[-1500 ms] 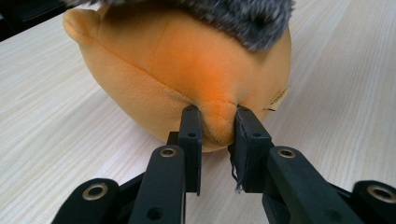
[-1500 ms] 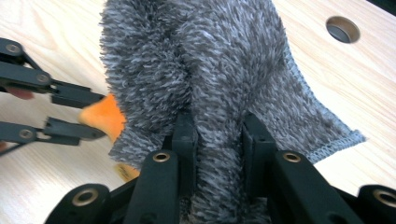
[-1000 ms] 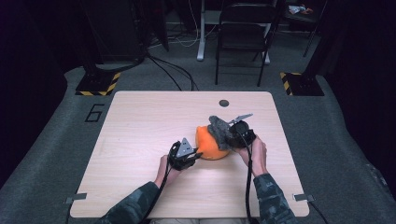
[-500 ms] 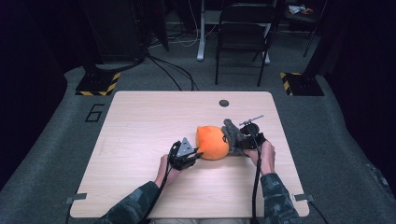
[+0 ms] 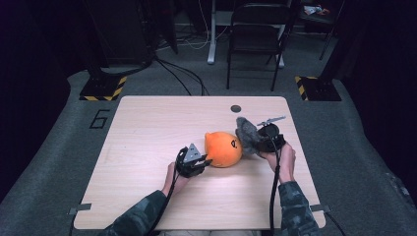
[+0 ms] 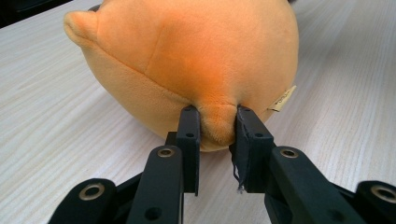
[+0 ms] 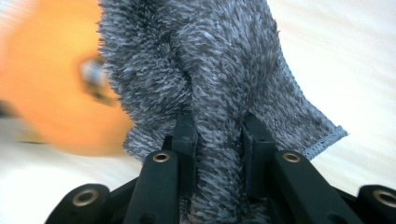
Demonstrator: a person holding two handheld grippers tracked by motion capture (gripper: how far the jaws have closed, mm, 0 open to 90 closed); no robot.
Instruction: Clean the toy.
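A round orange plush toy [image 5: 223, 149] with a small dark face patch lies on the light wooden table [image 5: 147, 128]. My left gripper [image 5: 205, 162] pinches a fold of the plush toy [image 6: 196, 60] at its near-left side, its pads pressed into the fabric. To the toy's right, my right gripper [image 5: 256, 143] is shut on a grey fluffy cloth [image 5: 246, 133]. In the right gripper view the grey cloth [image 7: 215, 70] bunches up between the jaws, with the orange toy [image 7: 51, 88] blurred behind it at the left.
A small dark round hole [image 5: 236, 108] sits near the table's far edge. A black chair [image 5: 258, 34], cables and stands with yellow-black striped bases [image 5: 103, 89] are on the floor beyond the table.
My right gripper has drawn the grey cloth off the top of the orange toy, toward the right. The left gripper has stayed on the toy.
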